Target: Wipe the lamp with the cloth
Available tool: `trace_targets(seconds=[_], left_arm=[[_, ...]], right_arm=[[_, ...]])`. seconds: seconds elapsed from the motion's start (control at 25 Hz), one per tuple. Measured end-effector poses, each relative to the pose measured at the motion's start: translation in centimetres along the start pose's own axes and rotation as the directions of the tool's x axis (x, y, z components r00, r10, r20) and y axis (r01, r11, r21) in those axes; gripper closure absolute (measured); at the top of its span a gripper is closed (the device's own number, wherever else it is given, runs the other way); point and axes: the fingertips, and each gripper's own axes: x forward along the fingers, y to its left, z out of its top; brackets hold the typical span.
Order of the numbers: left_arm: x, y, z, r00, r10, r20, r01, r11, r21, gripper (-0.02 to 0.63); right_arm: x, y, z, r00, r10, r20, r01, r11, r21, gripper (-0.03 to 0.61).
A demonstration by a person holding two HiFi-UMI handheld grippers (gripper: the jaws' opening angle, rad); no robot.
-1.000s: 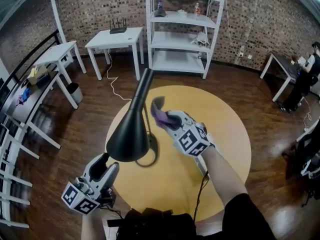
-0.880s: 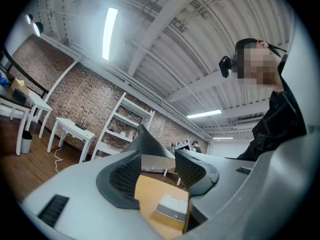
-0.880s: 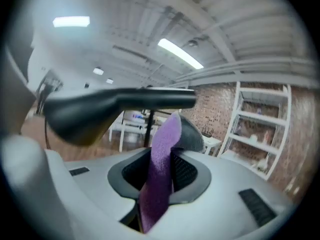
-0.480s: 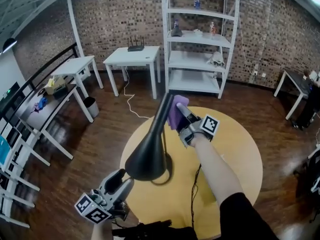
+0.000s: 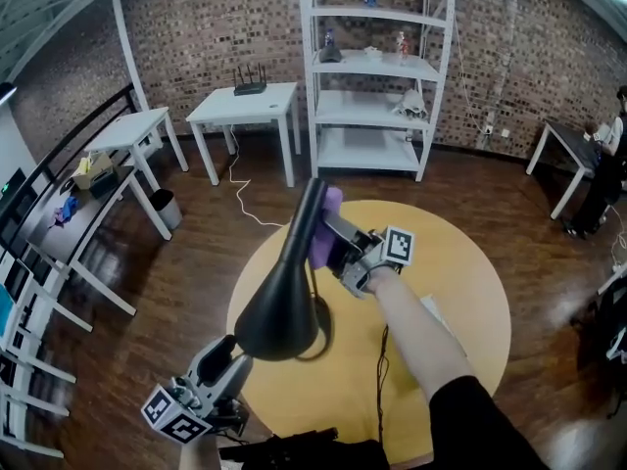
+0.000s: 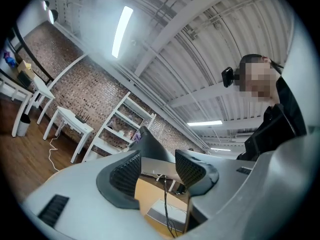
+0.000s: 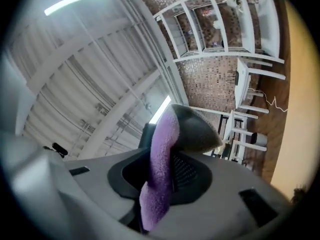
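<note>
A black lamp (image 5: 284, 302) with a cone shade and a slanted stem stands on the round yellow table (image 5: 460, 292) in the head view. My right gripper (image 5: 331, 231) is shut on a purple cloth (image 5: 327, 225), which lies against the upper stem. In the right gripper view the cloth (image 7: 159, 171) fills the gap between the pads. My left gripper (image 5: 223, 358) hangs low at the table's near edge, below the shade, open and holding nothing. The left gripper view shows its pads (image 6: 129, 168) apart, with the lamp (image 6: 150, 143) beyond.
A white shelf unit (image 5: 377, 76) stands behind the table, with white side tables (image 5: 245, 106) to the left. A black cable (image 5: 380, 370) runs across the tabletop toward me. Another person (image 5: 602, 164) sits at a desk on the far right.
The right gripper carried the cloth from beside the shade up the stem, then slid slightly back down. The left gripper stayed near the table's front edge.
</note>
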Motion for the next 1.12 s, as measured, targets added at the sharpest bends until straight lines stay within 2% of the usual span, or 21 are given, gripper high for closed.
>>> trace_targets(seconds=[0.16, 0.24, 0.32, 0.4, 0.44, 0.52, 0.6, 0.68, 0.8, 0.92, 1.0, 1.12], left_arm=[[0.1, -0.4, 0.1, 1.000, -0.005, 0.005, 0.005, 1.000, -0.006, 0.405], [0.2, -0.7, -0.1, 1.000, -0.006, 0.002, 0.006, 1.000, -0.004, 0.405], [0.4, -0.9, -0.2, 1.000, -0.009, -0.006, 0.009, 1.000, -0.002, 0.405], [0.5, -0.9, -0.2, 1.000, -0.012, -0.019, 0.012, 1.000, 0.002, 0.405], [0.5, -0.9, -0.2, 1.000, -0.014, -0.025, 0.014, 1.000, 0.004, 0.405], [0.5, -0.8, -0.1, 0.999, -0.016, -0.034, 0.016, 1.000, 0.007, 0.405], [0.4, -0.7, -0.1, 0.999, -0.018, -0.039, 0.018, 1.000, 0.006, 0.405], [0.3, -0.6, -0.1, 0.999, -0.020, -0.045, 0.020, 1.000, 0.005, 0.405], [0.4, -0.6, -0.1, 0.998, -0.024, -0.061, 0.025, 1.000, 0.009, 0.405], [0.4, -0.6, 0.1, 0.997, -0.028, -0.069, 0.029, 1.000, 0.007, 0.405], [0.4, -0.6, 0.0, 0.997, -0.029, -0.070, 0.029, 1.000, 0.004, 0.404], [0.6, -0.9, -0.3, 0.996, -0.033, -0.078, 0.033, 0.999, 0.001, 0.404]], right_arm=[[-0.4, 1.3, -1.0, 0.999, -0.017, -0.046, 0.014, 0.998, -0.061, 0.485], [-1.0, 2.1, -1.4, 0.996, -0.049, -0.080, 0.037, 0.990, -0.135, 0.485], [-1.9, 2.7, -2.0, 0.988, -0.102, -0.116, 0.069, 0.963, -0.260, 0.485], [-3.0, 2.8, -2.9, 0.969, -0.190, -0.156, 0.111, 0.903, -0.415, 0.485], [-3.6, 2.5, -3.6, 0.951, -0.254, -0.176, 0.134, 0.853, -0.505, 0.485], [-4.8, 1.2, -5.4, 0.900, -0.389, -0.197, 0.161, 0.716, -0.679, 0.485], [-5.6, 0.1, -7.2, 0.864, -0.471, -0.177, 0.155, 0.584, -0.797, 0.485], [-5.6, 0.2, -8.3, 0.855, -0.504, -0.127, 0.143, 0.463, -0.875, 0.485], [-4.5, 2.2, -7.9, 0.860, -0.510, -0.025, 0.132, 0.268, -0.954, 0.485], [-3.0, 3.6, -7.8, 0.837, -0.547, -0.003, 0.053, 0.086, -0.995, 0.483], [-2.4, 3.1, -8.9, 0.813, -0.583, -0.017, -0.009, 0.015, -1.000, 0.483], [-3.0, 0.9, -10.8, 0.774, -0.633, 0.007, -0.040, -0.060, -0.997, 0.482]])
